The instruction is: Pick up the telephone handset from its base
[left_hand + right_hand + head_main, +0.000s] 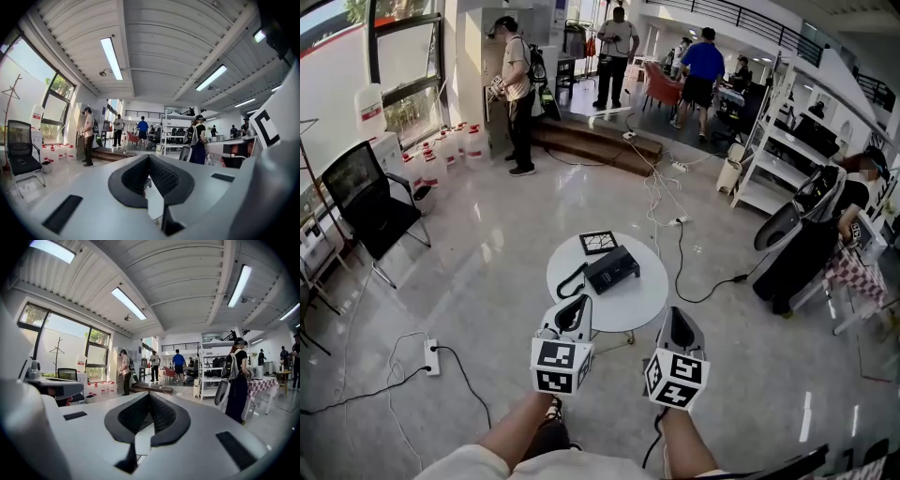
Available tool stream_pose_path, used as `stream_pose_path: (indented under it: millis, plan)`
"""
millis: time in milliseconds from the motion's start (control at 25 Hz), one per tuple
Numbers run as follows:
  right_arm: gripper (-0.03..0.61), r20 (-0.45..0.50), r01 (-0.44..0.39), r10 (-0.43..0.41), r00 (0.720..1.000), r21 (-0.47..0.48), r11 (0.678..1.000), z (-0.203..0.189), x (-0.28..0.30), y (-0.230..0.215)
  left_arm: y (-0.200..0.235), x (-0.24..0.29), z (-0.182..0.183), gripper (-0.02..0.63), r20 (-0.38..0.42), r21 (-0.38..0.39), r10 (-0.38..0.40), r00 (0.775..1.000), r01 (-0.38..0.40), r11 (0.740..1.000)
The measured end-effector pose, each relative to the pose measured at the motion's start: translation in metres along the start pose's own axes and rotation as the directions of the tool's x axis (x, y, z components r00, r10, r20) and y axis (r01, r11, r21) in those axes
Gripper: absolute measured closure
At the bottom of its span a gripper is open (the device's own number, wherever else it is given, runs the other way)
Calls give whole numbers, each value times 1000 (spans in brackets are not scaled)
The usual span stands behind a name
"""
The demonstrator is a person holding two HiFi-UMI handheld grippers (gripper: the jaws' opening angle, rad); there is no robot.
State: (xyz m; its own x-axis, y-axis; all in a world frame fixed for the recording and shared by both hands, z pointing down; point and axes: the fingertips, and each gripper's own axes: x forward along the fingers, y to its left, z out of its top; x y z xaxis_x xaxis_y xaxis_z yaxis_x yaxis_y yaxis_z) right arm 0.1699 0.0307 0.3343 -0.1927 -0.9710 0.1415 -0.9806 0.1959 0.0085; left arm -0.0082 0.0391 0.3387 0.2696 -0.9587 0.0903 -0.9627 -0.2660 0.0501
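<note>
A round white table (628, 300) stands just ahead of me. On it lies a black telephone base (616, 266), with the black curved handset (571, 280) at its left side. A small square framed tile (598, 243) lies behind them. My left gripper (576, 309) hovers over the table's near left edge, short of the handset, jaws shut and empty. My right gripper (679, 330) hangs just off the table's near right edge, also shut with nothing in it. In the gripper views both grippers, left (149, 157) and right (149, 395), point level into the room with pads together.
A black office chair (367, 204) stands at the left, and a power strip (431, 357) with cables lies on the floor. More cables (664, 202) run behind the table. White shelving (773, 159) and a dark seat (802, 230) are at the right. Several people stand far back.
</note>
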Motion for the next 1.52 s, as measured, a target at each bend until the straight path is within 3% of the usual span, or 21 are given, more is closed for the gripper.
stream_pose_path:
  millis: [480, 1520]
  plan:
    - [554, -12, 22, -22, 1000, -18, 1000, -1, 55, 8, 31, 53, -8, 598, -6, -38, -28, 1000, 28, 999]
    - [554, 15, 106, -106, 994, -11, 994, 43, 199, 31, 120, 188, 37, 598, 25, 7, -115, 993, 115, 993]
